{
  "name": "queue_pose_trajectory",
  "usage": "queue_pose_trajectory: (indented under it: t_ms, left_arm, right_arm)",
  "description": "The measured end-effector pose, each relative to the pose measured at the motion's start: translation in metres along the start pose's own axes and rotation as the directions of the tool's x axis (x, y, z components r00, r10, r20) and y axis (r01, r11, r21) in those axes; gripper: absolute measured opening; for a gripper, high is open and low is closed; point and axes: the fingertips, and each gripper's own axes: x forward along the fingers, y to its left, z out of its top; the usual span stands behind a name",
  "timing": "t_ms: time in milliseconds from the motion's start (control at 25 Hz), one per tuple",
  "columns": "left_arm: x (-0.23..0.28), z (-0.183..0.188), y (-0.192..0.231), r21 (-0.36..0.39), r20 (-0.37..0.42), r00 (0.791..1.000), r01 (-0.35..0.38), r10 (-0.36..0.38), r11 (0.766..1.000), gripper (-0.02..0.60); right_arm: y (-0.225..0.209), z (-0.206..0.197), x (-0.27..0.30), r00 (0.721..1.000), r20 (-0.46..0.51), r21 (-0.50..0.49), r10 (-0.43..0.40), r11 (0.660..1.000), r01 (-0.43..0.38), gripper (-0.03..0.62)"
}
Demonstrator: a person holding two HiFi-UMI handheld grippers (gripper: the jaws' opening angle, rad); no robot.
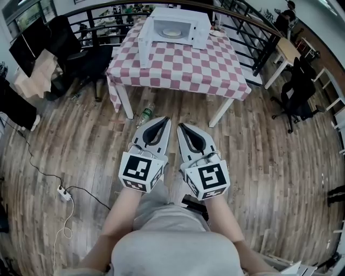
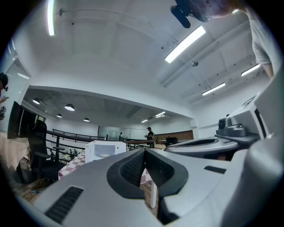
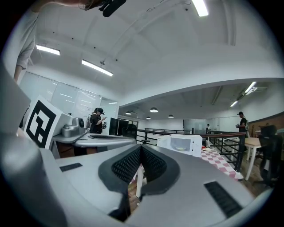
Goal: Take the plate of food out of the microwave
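Head view shows the approach stage. The person stands on the wooden plank floor (image 1: 259, 161), well apart from the square table with the red-and-white checked cloth (image 1: 183, 70) at the upper centre of the frame. The white box-shaped microwave oven (image 1: 178, 16) sits on the far half of that table. Its door (image 1: 145, 48) is swung open toward the left of the frame. The pale round plate of food (image 1: 171, 33) lies inside the cavity, on its floor. The kind of food cannot be made out at this range.

The grey two-jaw left gripper (image 1: 163, 122) and the matching right gripper (image 1: 182, 127) sit side by side at the centre of the frame, pointed level toward the table.
- Left gripper view: the ribbed black pads meet at the tips, with nothing between them.
- Right gripper view: same condition.

Both grippers are closed, empty and touching nothing.

Step in hand, as judged: closing the gap to the table. Removal of the plate has not begun.

The next move calls for:
1. Come within reach of the near table edge, stepping clear of the green bottle (image 1: 144, 114) on the floor by the left table leg.
2. Part the jaws before entering the cavity.
3. Enter low and level, clear of the open door.
4. Take the plate by its rim and draw it straight out, keeping it flat.
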Motion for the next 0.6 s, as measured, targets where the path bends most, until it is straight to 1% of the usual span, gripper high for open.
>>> queue_pose_trajectory:
  t_ms: [360, 600]
  left_arm:
    - [0.066, -0.001, 0.047, 0.01, -0.02, 0.999, 0.031, -0.031, 0.999, 0.003]
    - [0.097, -0.004, 0.082, 0.001, -0.028, 0.999, 0.042, -0.042, 0.999, 0.002]
  right_arm:
    - [-0.043, -0.003, 0.069, 1.0, -0.008, 0.016, -0.023, 1.0, 0.023, 0.025]
    - [-0.06, -0.003, 0.114, 0.999, -0.015, 0.02, -0.031, 0.999, 0.031, 0.025]
